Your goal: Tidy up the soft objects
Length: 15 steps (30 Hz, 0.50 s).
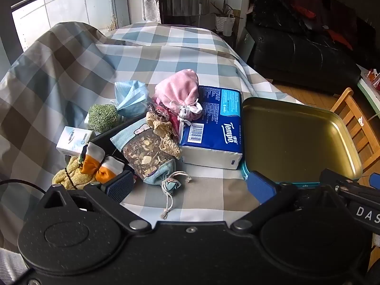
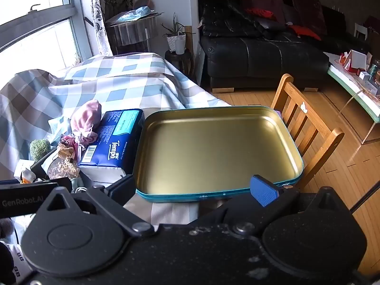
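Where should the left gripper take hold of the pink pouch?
Grip the pink pouch at its bulging body, above the tied ribbon neck, coming from above. It leans on the Tempo pack, and clutter crowds its near side, so only its top is free. The open left gripper should span it.

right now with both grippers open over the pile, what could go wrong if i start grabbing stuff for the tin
1. The pink pouch rests partly on the tissue pack; lifting the pack first would likely tip it off.
2. The sachet has loose drawstrings that may snag the left gripper.
3. The tin seems to sit near the table's edge by the chair; a nudge from the right gripper might push it off.
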Tool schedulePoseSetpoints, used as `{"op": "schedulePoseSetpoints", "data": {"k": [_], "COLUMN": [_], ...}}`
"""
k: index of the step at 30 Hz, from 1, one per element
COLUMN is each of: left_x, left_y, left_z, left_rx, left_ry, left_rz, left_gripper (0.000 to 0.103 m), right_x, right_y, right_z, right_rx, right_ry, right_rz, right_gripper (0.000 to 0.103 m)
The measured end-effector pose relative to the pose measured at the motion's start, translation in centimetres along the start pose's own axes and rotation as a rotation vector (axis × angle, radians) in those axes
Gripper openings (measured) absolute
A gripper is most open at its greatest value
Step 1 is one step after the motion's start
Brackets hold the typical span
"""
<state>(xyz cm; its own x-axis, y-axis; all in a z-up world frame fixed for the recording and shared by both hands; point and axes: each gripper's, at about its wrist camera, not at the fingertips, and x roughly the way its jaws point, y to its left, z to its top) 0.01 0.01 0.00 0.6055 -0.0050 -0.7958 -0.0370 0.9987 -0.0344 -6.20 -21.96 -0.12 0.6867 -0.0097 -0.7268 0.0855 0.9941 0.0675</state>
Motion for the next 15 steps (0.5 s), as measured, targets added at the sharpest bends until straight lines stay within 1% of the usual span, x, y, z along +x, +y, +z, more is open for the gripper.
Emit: {"op": "schedulePoseSetpoints", "data": {"k": [3,4,5,7,15], "left_x": [0.27,0.06,0.14,-0.23,-0.47], "left_y": [0.06,0.21,0.34,-0.28,-0.34], "left_z": [0.14,0.07,0.14,-0.06,-0.05], "left_rx": [0.006,0.006,0.009,0.003,0.007], "left_ry": [0.017,0.003,0.007,-0.015,-0.017], "left_rz": [-0.009,-0.012,-0.013,0.007,0.000], "left_gripper": [0.099,0.099,0.099,0.099,0.099], "right_x": [0.05,0.04,0.05,0.06,-0.01], "right_y": [-0.05,-0.06,-0.06,-0.04,-0.06], "right_z": [0.01,0.02,0.02,0.01,0.21], "right_rx": [0.001,0.001,0.001,0.001,0.004], "right_ry": [0.001,0.001,0.002,0.003,0.006], "right_rz": [-0.001,-0.001,-0.001,-0.002,0.005], "right_gripper": [0.103,0.103,0.103,0.103,0.103]}}
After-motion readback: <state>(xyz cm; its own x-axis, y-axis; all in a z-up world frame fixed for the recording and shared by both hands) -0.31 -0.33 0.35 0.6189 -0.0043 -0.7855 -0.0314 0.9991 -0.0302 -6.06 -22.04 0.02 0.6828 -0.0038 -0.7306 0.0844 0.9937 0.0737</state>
